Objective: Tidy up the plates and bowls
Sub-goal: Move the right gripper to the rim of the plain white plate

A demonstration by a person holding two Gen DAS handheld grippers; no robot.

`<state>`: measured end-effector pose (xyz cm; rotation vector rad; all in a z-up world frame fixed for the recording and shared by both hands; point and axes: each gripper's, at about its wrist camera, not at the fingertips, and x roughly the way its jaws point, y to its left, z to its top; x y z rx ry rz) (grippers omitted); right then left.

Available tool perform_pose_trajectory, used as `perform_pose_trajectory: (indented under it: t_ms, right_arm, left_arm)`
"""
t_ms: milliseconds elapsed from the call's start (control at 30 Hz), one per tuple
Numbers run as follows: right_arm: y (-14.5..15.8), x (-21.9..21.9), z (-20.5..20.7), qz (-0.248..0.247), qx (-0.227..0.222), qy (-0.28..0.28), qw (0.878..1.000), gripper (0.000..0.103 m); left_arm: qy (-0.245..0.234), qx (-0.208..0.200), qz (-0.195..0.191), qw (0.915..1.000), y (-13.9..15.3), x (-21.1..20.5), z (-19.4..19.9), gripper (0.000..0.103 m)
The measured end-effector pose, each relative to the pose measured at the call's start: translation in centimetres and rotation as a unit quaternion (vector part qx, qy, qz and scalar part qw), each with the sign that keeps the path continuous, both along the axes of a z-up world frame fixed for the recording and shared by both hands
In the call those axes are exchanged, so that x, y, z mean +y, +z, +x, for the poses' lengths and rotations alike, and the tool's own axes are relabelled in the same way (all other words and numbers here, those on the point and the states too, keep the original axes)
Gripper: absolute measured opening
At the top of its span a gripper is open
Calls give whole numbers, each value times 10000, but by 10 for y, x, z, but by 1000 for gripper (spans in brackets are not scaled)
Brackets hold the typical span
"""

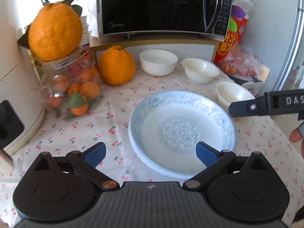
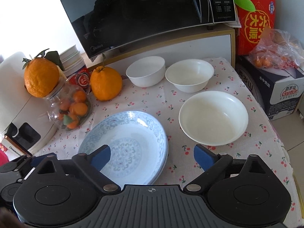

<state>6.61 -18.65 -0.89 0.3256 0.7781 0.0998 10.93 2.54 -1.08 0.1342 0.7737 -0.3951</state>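
Microwave (image 2: 144, 17): my landmark, black, on a shelf at the back of the table.
Stacked plates (image 2: 129, 142): blue-patterned, in front of the microwave, on the cherry-print cloth (image 2: 252, 133).
Three white bowls (image 2: 213, 117): in front of the microwave, right of the plates.
My left gripper (image 1: 151, 154): spread wide, empty, over the plates' near edge.
My right gripper (image 2: 152, 157): spread wide, empty, at the plates' right rim.

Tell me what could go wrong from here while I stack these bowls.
The nearest white bowl sits close to the plate stack, so lifting it carelessly could clip the plates' rim. The big orange balanced on the glass jar might topple if the cloth is tugged. Both the left gripper and right gripper are open and empty.
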Motion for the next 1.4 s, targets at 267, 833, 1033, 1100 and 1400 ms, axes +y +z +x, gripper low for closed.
perform_pose_trajectory:
  t_ms: [267, 833, 1033, 1100, 1400]
  right_arm:
    - [-1, 8, -18, -150, -105, 174, 9997, 97]
    - [1, 55, -43, -180, -437, 978, 9941, 101]
    - [-2, 85, -51, -289, -618, 1523, 9860, 102]
    - [-4, 97, -53, -352, -649, 1726, 9822, 102]
    - [-23, 150, -57, -597, -473, 2444, 9667, 102]
  left_arm:
    - [93, 19, 377, 9992, 2, 25, -18, 102]
    - [270, -52, 716, 9971, 5, 100, -46, 102]
    - [468, -36, 610, 9970, 2, 136, -57, 102]
    - [504, -40, 570, 9971, 1, 146, -61, 103]
    - [514, 56, 142, 9986, -8, 178, -79, 102]
